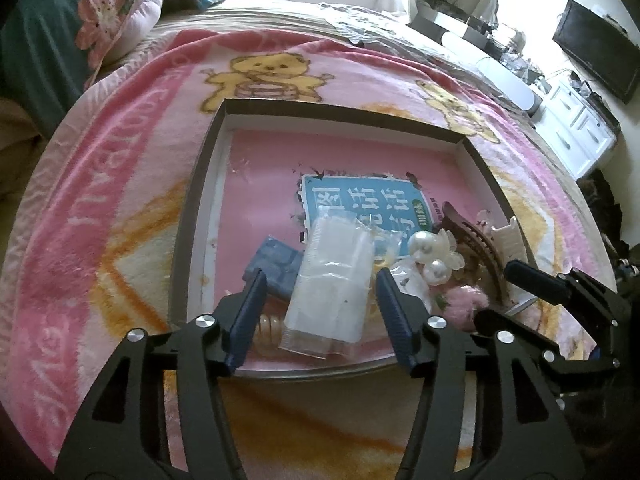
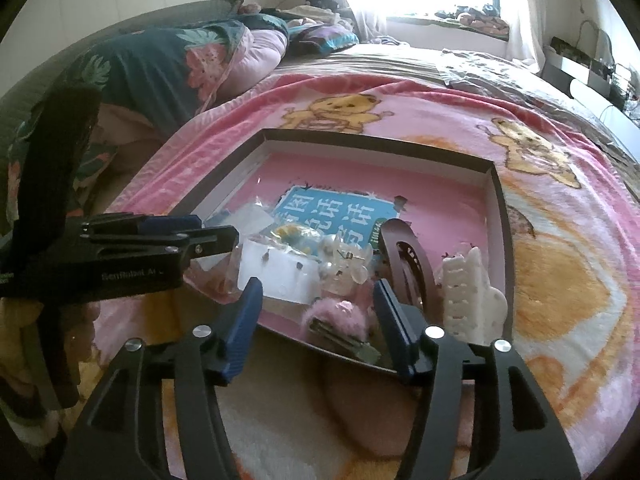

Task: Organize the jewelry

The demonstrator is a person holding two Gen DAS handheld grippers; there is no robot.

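A shallow cardboard box lid (image 1: 208, 168), pink inside with a blue printed label, lies on a pink teddy-bear blanket (image 1: 132, 152) spread over a bed, and all the jewelry and hair pieces sit heaped in its near corner. The left gripper (image 1: 320, 312) hovers just over the near rim with its blue fingers spread and holding nothing; between them lies a clear plastic packet (image 1: 332, 276), with a small blue box (image 1: 276, 264) touching its left edge. The right gripper (image 2: 318, 316) is likewise released and empty, its fingers framing a fluffy pink hair clip (image 2: 340, 316) whose metal clasp points toward the rim. Just beyond sit a pearl hair ornament (image 1: 430, 252), a brown claw clip (image 2: 408, 264) standing on edge, and a white claw clip (image 2: 472, 296) leaning against the right wall. The likely trouble is the crowding: the pieces overlap and touch, so closing on one may drag or tip its neighbours, and the brown clip looks ready to topple. The packet is slick and flat, so the fingers could slide off or pinch only a corner. The lid rests on soft bedding, so pressing down may tilt it and shift everything. The two grippers are also near each other and could collide if both reach in together.
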